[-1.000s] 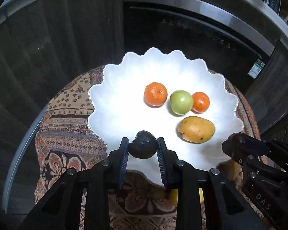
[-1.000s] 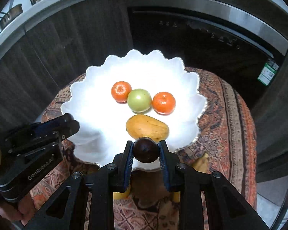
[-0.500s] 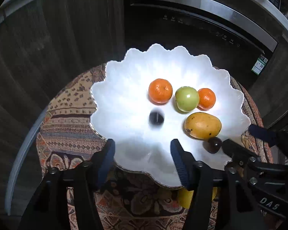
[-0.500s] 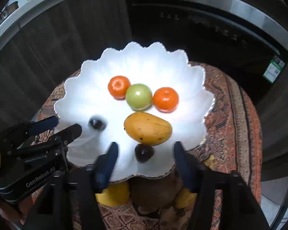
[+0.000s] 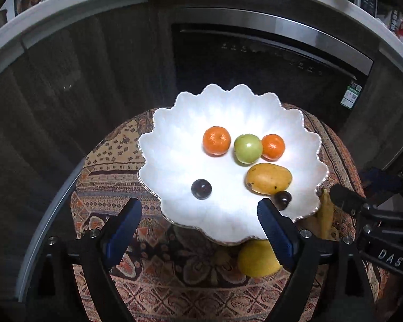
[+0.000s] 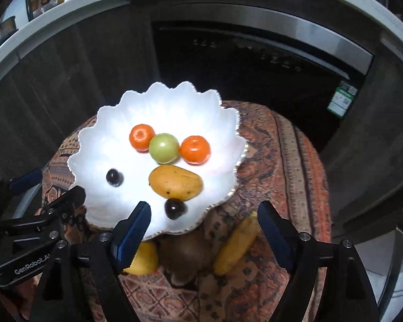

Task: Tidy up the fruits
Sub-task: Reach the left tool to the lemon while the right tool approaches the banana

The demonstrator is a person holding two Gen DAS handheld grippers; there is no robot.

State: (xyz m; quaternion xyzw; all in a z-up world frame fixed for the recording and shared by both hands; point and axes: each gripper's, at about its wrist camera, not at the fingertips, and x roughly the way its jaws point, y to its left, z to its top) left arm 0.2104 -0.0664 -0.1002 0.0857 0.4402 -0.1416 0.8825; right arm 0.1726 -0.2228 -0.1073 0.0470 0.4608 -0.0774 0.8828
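Lettering "GenRobot.AI" on left gripper

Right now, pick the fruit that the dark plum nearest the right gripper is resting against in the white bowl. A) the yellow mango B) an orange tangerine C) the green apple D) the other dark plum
A: in the right wrist view that dark plum sits touching the near side of the yellow mango in the white bowl, well apart from the other dark plum.
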